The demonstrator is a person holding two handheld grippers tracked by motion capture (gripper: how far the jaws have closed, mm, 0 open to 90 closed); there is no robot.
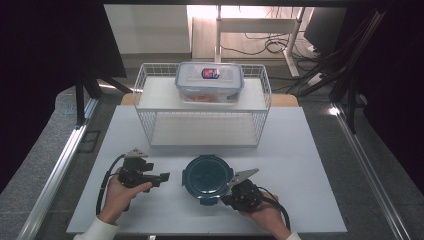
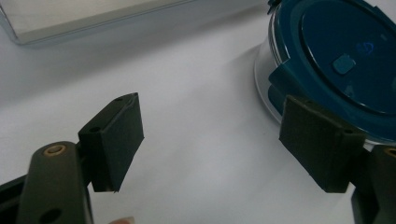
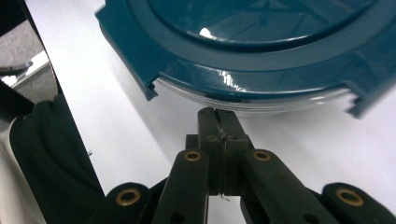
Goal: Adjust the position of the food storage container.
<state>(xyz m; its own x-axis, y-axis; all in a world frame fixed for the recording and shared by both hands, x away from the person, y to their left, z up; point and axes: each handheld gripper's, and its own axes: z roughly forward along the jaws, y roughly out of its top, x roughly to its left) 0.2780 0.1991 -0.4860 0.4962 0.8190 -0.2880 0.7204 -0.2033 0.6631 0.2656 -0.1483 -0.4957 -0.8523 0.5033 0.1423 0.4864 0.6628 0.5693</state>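
high view: the round container (image 1: 207, 178) sits on the table (image 1: 310, 165) between your hands, before the wire rack (image 1: 150, 100). the clear box (image 1: 210, 82) bears a red-blue label, unreadable.

left gripper view: your left tongs (image 2: 219, 144) stand apart, empty; bring them squarely onto the teal lid (image 2: 345, 60).

right gripper view: your right tongs (image 3: 218, 116) are pressed together under the lid's rim; steady it gently.

Teal round lid (image 1: 207, 175), black fingers (image 2: 116, 140), white wire rack (image 1: 150, 107); white table (image 1: 310, 200)

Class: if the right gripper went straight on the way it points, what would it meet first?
Most likely the round container: the shut right gripper points at its side, just under the teal lid.
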